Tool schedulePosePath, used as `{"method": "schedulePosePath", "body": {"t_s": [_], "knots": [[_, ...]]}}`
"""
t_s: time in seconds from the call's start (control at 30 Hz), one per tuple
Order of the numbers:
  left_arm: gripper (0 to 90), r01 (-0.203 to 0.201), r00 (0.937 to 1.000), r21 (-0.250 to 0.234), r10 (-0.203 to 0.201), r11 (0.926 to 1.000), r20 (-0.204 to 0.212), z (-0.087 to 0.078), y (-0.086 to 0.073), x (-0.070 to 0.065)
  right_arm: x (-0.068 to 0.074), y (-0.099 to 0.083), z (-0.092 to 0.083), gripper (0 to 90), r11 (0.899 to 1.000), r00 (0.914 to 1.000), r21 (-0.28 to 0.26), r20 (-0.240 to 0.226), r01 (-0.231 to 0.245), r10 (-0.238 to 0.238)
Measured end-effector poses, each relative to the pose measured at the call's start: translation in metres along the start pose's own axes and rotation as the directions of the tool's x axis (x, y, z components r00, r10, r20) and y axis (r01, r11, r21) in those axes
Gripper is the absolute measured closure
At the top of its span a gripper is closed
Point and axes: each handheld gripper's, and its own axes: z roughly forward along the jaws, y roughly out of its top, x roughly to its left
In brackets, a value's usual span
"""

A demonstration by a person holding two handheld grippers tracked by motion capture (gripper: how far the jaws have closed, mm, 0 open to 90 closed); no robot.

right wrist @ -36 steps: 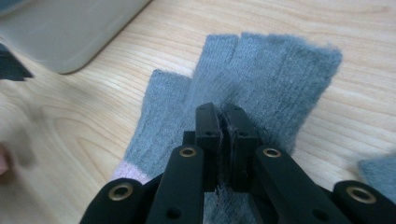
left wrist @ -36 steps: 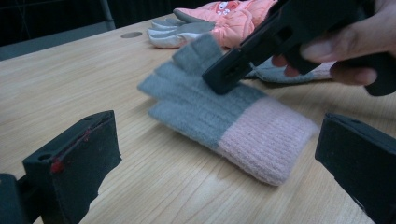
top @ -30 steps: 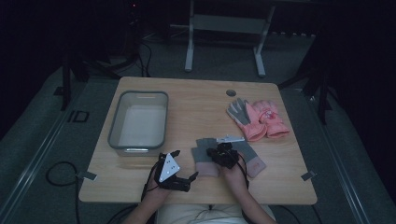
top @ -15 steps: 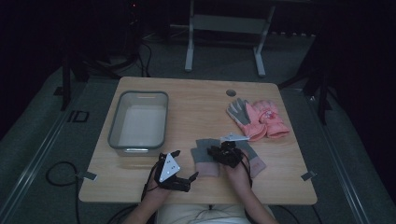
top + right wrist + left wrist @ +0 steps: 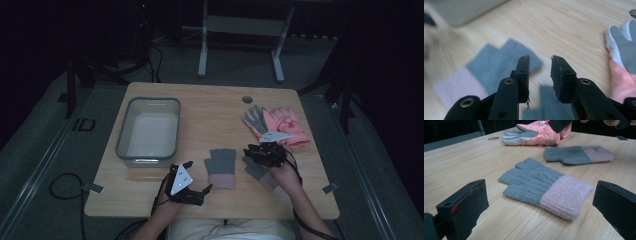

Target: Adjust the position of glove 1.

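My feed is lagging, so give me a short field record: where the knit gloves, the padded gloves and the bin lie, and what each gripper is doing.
near knit glove: grey knitted glove with pink cuff, flat on the wooden table, mid-front
second knit glove: matching grey and pink glove, partly under the right gripper
padded gloves: pink padded gloves with grey palms, right rear
bin: clear plastic bin, left, nothing visible inside
left gripper: open, at front edge, holds nothing
right gripper: jaws just been opening, nothing between them

Knit gloves, grey with pink cuffs: two, one (image 5: 221, 166) at bench centre, one (image 5: 260, 173) at 4 o'clock. Padded pink-and-grey gloves (image 5: 280, 125): one pair, 2 o'clock. Clear bin (image 5: 148, 131): one, 9 o'clock.
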Motion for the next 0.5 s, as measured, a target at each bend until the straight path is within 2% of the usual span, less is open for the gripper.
{"method": "schedulePosePath", "body": {"t_s": [0.17, 0.3, 0.5], "knots": [[0.0, -0.001, 1.0, -0.001, 0.001, 1.0, -0.001, 0.0, 0.0, 0.0, -0.017, -0.022, -0.01, 66.9, 0.995, 0.9962, 0.049, -0.033, 0.082, -0.08], [0.0, 0.001, 1.0, 0.0, -0.001, 1.0, -0.002, 0.0, 0.0, 0.0, -0.026, -0.038, -0.012, 64.2, 0.99, 0.9959, 0.111, -0.022, 0.09, -0.088], [0.0, 0.002, 1.0, 0.0, -0.002, 1.0, -0.002, 0.0, 0.0, 0.0, -0.035, -0.055, -0.006, 61.9, 0.98, 0.994, 0.168, -0.018, 0.109, -0.108]]}}
